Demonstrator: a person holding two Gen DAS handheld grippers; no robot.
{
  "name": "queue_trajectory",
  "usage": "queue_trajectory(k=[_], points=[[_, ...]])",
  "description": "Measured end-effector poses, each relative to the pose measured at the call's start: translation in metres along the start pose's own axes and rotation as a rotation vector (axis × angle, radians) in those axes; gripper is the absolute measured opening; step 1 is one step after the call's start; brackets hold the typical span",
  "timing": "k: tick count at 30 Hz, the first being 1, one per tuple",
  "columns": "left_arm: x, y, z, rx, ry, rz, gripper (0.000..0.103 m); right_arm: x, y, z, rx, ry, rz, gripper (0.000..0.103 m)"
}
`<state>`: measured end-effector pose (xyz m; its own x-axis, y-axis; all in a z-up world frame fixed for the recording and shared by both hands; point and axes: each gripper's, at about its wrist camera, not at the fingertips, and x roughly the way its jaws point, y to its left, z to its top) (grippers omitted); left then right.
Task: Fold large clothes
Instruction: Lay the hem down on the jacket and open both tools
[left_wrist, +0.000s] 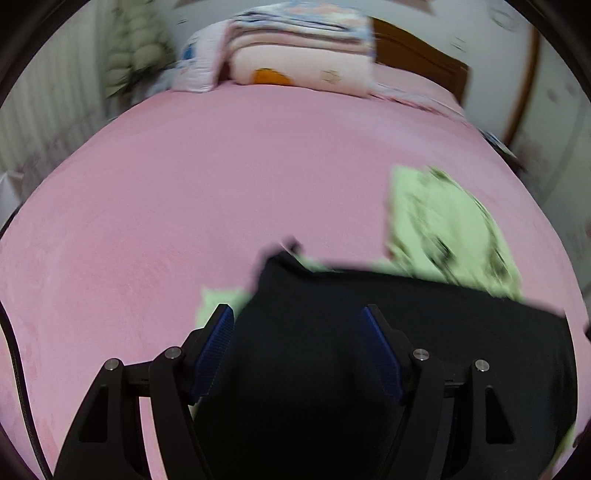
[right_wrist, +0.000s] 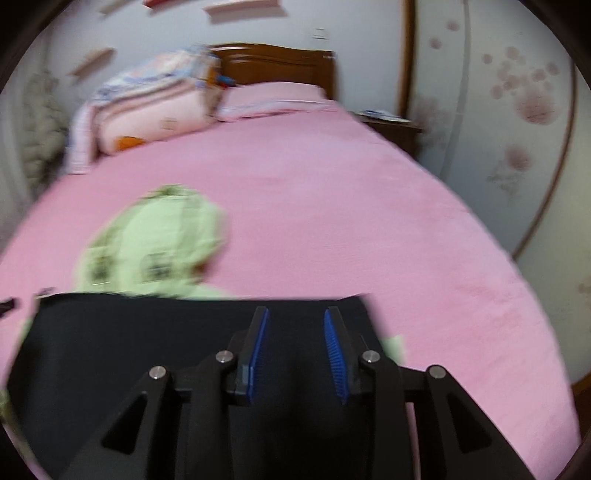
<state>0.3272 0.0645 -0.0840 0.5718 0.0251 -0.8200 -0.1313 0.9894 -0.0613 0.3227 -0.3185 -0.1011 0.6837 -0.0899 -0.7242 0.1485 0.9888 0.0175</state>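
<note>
Left hand-held gripper (left_wrist: 297, 314) and right hand-held gripper (right_wrist: 295, 315) are seen with jaws apart, nothing clamped, above the black garment (right_wrist: 166, 350), which is laid over a green garment (right_wrist: 155, 240) on the pink bed (right_wrist: 332, 221).

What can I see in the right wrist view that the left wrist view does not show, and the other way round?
Only the right wrist view shows the bedside table and the flowered wall panel. Only the left wrist view shows the pale striped surface at far left. Both show the pink bed, the black garment lying over the green garment, the stacked bedding and the wooden headboard.
</note>
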Motion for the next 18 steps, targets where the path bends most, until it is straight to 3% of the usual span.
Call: queue_trajectory(k=[4,7,9,12,16,18], points=[[-0.028,-0.044,-0.062,0.067,0.01,-0.051,0.07,-0.025,0.057,-0.04,-0.01,0.066,0.187,0.035],[-0.027,-0.069,-0.102,0.116,0.003,0.033,0.07,-0.035,0.095,-0.076,-0.068,0.089,0.256,0.035],[-0.021,-0.067,-0.119,0.116,0.01,0.104,0.07,-0.036,0.113,-0.101,-0.142,0.095,0.213,0.035],[-0.02,-0.045,-0.128,0.066,-0.005,0.15,0.072,-0.027,0.11,-0.132,-0.184,0.141,0.121,0.035],[-0.027,-0.018,-0.129,0.09,-0.023,0.273,0.071,-0.03,0.054,-0.153,-0.124,0.124,0.017,0.033],[-0.026,0.002,-0.129,0.097,-0.025,0.358,0.073,-0.035,0.02,-0.154,-0.092,0.112,-0.096,0.033]])
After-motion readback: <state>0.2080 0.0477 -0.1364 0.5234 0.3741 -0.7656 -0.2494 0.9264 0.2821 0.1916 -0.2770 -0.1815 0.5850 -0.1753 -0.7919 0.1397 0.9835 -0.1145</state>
